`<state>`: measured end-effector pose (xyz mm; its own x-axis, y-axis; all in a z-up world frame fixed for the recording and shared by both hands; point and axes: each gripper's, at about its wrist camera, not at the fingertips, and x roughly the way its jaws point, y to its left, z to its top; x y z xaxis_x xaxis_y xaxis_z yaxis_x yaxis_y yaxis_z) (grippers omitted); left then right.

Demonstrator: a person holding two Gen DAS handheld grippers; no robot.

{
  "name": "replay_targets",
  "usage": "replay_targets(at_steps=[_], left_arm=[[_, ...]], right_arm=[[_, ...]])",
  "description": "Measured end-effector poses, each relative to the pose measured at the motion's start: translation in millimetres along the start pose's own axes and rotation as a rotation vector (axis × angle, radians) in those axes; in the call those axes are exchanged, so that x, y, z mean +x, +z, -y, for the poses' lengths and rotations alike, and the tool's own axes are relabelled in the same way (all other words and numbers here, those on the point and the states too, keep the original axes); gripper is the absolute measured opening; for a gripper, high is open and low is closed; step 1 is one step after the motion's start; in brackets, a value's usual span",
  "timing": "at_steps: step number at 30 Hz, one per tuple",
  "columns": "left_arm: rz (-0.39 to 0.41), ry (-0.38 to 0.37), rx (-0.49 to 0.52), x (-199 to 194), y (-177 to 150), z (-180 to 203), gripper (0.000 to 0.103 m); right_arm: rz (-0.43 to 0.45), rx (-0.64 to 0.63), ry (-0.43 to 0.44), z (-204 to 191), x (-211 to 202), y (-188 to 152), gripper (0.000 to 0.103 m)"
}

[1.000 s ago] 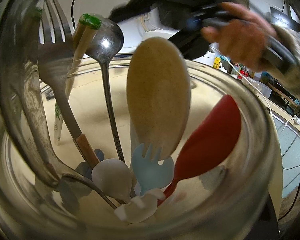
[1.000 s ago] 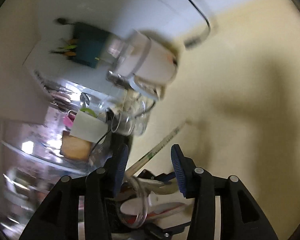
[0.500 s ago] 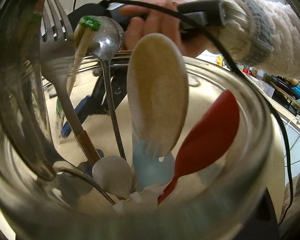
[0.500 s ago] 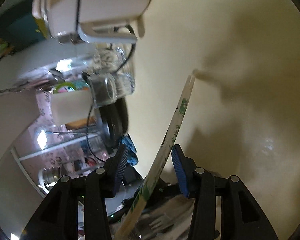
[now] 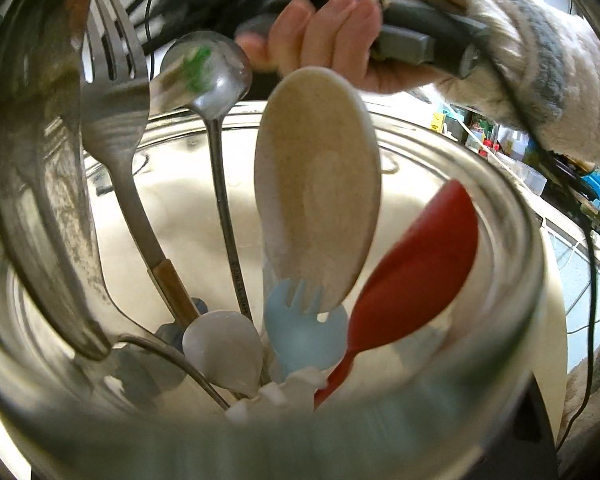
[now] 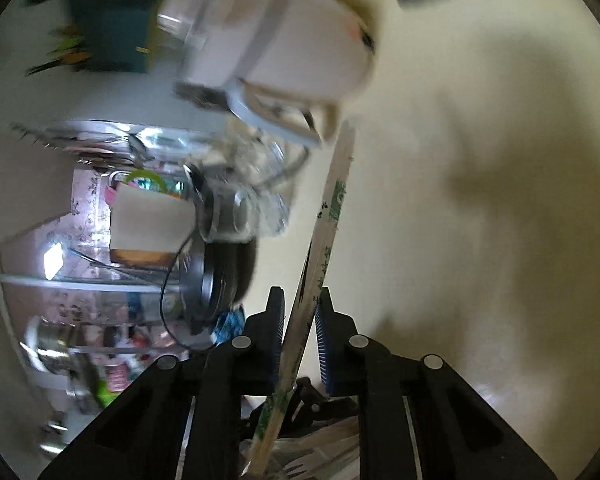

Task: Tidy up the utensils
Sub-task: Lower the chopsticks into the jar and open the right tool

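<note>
The right gripper (image 6: 298,340) is seen closing on the wrapped chopsticks (image 6: 322,240), which run between its pads toward twelve o'clock. They are best kept upright and steered into the glass jar (image 5: 512,280), among the utensils beyond. Whether the left gripper is spread or clamped cannot be told.

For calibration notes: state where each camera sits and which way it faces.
Left wrist: on the left tool, looking down into the glass jar of utensils; the right hand and sleeve show above.
Right wrist: on the right tool, its jaws closing around wrapped chopsticks, facing a cream surface.
Shared: the chopsticks, blurred at left.
</note>
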<state>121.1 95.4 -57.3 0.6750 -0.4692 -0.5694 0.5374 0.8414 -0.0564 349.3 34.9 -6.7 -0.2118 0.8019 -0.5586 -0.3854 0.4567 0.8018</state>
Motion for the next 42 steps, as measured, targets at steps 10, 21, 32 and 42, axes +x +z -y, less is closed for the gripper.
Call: replay_targets(at_steps=[10,21,32,42], left_arm=[[0.0,-0.004,0.0,3.8,2.8,-2.8,0.093],[-0.006,0.0,0.013,7.4,0.2,-4.8,0.093],[-0.005,0.001,0.014,8.0,0.0,-6.0,0.093],[-0.005,0.001,0.014,7.2,-0.5,-4.1,0.093]], right_arm=[[0.336,-0.301,-0.077,-93.8,-100.7,-51.8,0.009],[0.363,-0.337,-0.186,-96.5,-96.1,-103.4,0.009],[0.449,-0.513,-0.342,-114.7,-62.6,-147.3,0.009],[0.404,-0.552,-0.507,-110.4,-47.5,-187.6,0.04]])
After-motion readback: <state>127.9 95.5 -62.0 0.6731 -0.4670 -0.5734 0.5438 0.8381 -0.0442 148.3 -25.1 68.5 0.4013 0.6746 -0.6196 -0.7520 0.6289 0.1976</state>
